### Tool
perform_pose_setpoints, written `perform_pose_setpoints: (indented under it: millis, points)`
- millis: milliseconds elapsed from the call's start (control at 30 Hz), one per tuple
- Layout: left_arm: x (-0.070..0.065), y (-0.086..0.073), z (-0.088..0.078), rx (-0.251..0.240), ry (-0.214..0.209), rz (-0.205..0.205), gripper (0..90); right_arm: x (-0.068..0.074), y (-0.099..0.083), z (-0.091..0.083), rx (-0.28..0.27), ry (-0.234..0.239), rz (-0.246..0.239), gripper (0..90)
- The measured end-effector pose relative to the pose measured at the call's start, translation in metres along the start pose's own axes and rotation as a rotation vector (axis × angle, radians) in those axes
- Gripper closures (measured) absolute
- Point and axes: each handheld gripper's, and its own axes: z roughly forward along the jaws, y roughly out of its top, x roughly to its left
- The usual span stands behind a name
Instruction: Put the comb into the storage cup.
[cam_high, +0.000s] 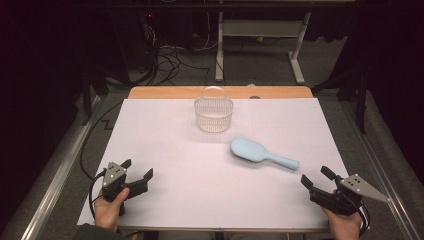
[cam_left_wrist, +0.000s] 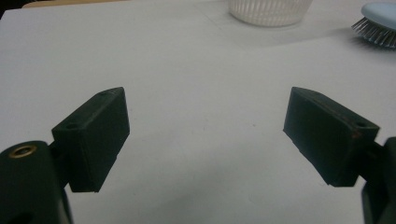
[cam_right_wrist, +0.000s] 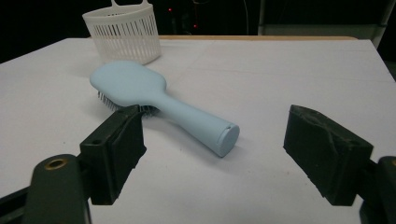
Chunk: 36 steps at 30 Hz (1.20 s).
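A light blue hairbrush lies bristles down on the white table cover, its handle toward the right front; the right gripper view has the hairbrush just ahead of the jaws. A white slatted basket with a handle stands at the back centre, and the basket rises behind the brush. My left gripper rests at the front left, open, nothing between its jaws. My right gripper sits at the front right, open and empty, a short way from the handle's end.
The white cover lies over a wooden table whose edge shows at the back. Beyond it are a dark floor, cables and a white desk frame. The basket's base and the brush's bristles edge the left gripper view.
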Motion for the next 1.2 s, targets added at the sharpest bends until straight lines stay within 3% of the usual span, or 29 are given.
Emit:
perform_pose_setpoints:
  millis: [867,1200]
  points:
    - [-0.0025,-0.0005,-0.0001,-0.002,-0.014,0.003,15.3,0.0024,0.0005,-0.0054,-0.020,0.012,0.012,21.9]
    - [-0.0028,-0.0004,-0.0002,-0.003,-0.011,0.003,15.4,0.0045,0.0017,-0.0033,-0.018,0.025,-0.008,22.9]
